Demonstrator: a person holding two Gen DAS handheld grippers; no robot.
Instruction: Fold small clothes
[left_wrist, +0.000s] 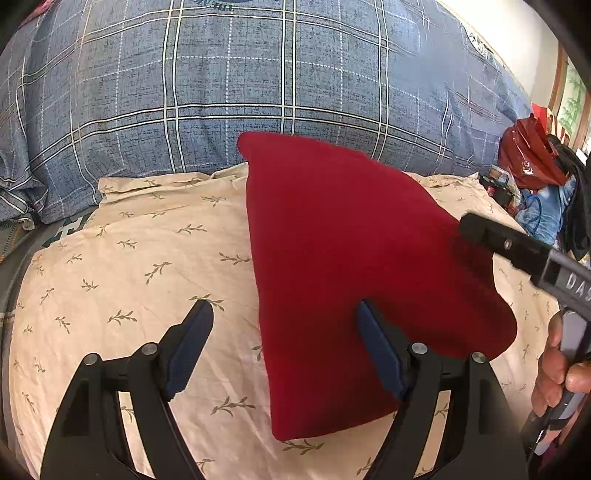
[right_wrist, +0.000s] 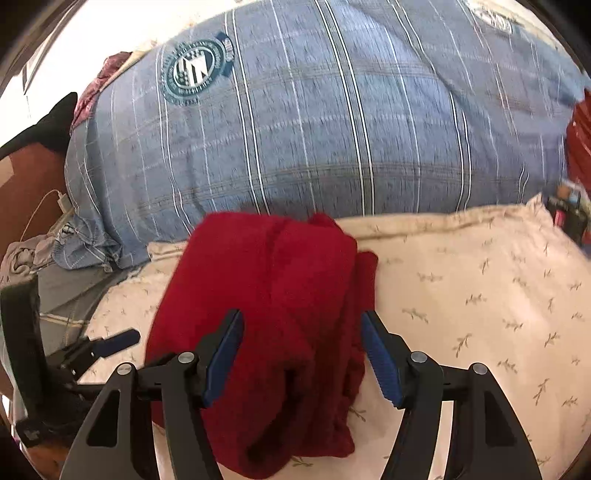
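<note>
Beige leaf-print pillow carries our folded red garment at frame centre; our left tool and right tool both hang spread.

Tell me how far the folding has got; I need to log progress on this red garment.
Done: the red garment lies folded into a compact bundle on the leaf-print beige sheet. In hand: nothing; the left gripper and right gripper are both open over it. Left: perhaps tidying, since the right-wrist view shows uneven layers at one edge.
</note>
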